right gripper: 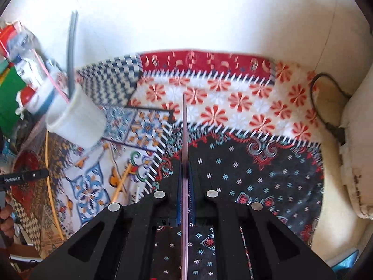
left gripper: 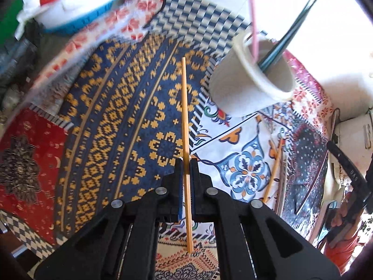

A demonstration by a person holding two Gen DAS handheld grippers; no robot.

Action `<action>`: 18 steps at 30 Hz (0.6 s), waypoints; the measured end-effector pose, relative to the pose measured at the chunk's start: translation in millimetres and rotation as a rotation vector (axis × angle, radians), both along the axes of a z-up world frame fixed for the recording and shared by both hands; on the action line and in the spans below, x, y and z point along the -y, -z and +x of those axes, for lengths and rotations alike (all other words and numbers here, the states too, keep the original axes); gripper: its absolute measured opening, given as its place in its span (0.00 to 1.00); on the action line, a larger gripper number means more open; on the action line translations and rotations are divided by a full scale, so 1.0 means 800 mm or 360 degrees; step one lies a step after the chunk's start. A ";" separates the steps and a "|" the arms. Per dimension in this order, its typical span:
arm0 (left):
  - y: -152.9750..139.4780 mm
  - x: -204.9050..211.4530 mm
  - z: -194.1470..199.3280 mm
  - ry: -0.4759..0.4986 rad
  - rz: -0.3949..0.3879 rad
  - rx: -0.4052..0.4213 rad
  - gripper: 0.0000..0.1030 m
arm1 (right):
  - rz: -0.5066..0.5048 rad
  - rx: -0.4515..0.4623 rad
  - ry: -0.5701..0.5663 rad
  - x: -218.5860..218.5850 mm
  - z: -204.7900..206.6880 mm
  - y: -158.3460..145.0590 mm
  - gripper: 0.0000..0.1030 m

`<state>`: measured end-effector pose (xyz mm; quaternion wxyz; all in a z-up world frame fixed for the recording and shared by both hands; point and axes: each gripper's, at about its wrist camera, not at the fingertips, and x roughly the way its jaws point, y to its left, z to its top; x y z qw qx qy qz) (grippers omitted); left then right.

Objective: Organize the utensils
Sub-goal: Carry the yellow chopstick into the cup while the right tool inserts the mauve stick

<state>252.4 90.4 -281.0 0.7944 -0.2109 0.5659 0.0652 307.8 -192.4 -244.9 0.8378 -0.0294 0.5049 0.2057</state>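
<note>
Both pairs of fingers are clamped on sticks: my left gripper (left gripper: 185, 163) pinches a yellow chopstick (left gripper: 184, 107), my right gripper (right gripper: 185, 170) a pink chopstick (right gripper: 185, 126). Each stick juts ahead of its fingertips. I judge this the carry step; next I must tip both into the white cup (left gripper: 251, 79), ahead-right of my left fingers.

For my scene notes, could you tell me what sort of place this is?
Probably a home table: a patchwork tablecloth, a white cup holding chopsticks, and a cluttered bowl at the edge.
</note>
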 end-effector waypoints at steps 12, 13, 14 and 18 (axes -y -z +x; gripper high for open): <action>-0.083 0.001 -0.042 0.0000 0.0023 0.0268 0.04 | 0.0110 0.0224 0.0022 0.007 -0.026 -0.069 0.04; -0.090 0.002 -0.044 0.0006 0.0027 0.0290 0.04 | 0.0110 0.0235 0.0016 0.006 -0.028 -0.072 0.04; -0.095 0.004 -0.046 0.0010 0.0032 0.0307 0.04 | 0.0109 0.0247 0.0014 0.006 -0.030 -0.075 0.04; -0.118 0.011 -0.051 0.0032 0.0057 0.0379 0.04 | 0.0125 0.0288 -0.0001 0.005 -0.040 -0.088 0.04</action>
